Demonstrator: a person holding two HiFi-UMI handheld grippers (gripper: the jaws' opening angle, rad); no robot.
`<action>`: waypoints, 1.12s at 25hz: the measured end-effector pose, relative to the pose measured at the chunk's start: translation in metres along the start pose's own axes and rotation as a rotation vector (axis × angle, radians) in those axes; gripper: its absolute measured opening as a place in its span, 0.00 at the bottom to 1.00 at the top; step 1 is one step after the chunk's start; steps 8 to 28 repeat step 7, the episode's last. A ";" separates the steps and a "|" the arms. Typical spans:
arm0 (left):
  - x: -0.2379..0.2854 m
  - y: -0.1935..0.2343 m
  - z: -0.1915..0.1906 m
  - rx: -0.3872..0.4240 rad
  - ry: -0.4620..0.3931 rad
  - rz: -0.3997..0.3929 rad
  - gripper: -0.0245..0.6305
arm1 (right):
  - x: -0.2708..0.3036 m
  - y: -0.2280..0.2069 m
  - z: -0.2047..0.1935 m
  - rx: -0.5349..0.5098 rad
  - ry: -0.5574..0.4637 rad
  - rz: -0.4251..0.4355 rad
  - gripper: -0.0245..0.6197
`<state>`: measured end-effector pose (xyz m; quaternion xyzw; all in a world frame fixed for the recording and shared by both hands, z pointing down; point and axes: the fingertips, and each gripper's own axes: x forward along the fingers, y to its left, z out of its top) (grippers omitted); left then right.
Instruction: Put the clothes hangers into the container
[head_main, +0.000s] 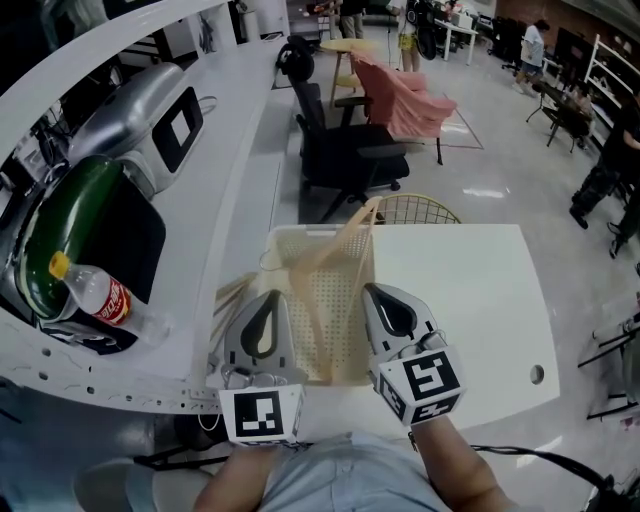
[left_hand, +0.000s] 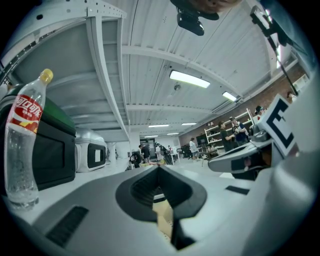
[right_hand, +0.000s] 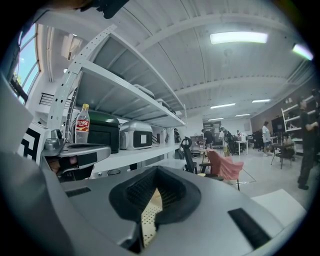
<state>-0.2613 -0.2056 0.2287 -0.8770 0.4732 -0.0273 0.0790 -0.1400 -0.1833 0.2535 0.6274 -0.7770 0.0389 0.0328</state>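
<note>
Clothes hangers (head_main: 338, 248), pale and wood-coloured, are seen lying in the cream perforated container (head_main: 300, 236) on the white worktop (head_main: 470, 290). One is leaned up toward the far right corner, and a few ends are seen sticking out by the left wall. The left tongs (head_main: 270, 296) are held over the container's near left edge, jaws pressed together with nothing clamped. The right tongs (head_main: 372, 290) are held over the near right edge, likewise closed and empty. A soda bottle (head_main: 92, 290) is seen well off to the left
</note>
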 end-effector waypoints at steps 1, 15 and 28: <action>0.000 -0.001 0.000 -0.004 0.001 0.001 0.06 | 0.000 0.000 -0.001 0.000 0.001 0.001 0.05; -0.002 -0.004 -0.001 -0.004 0.006 0.003 0.06 | -0.002 -0.001 -0.003 0.001 0.001 0.003 0.05; -0.002 -0.004 -0.001 -0.004 0.006 0.003 0.06 | -0.002 -0.001 -0.003 0.001 0.001 0.003 0.05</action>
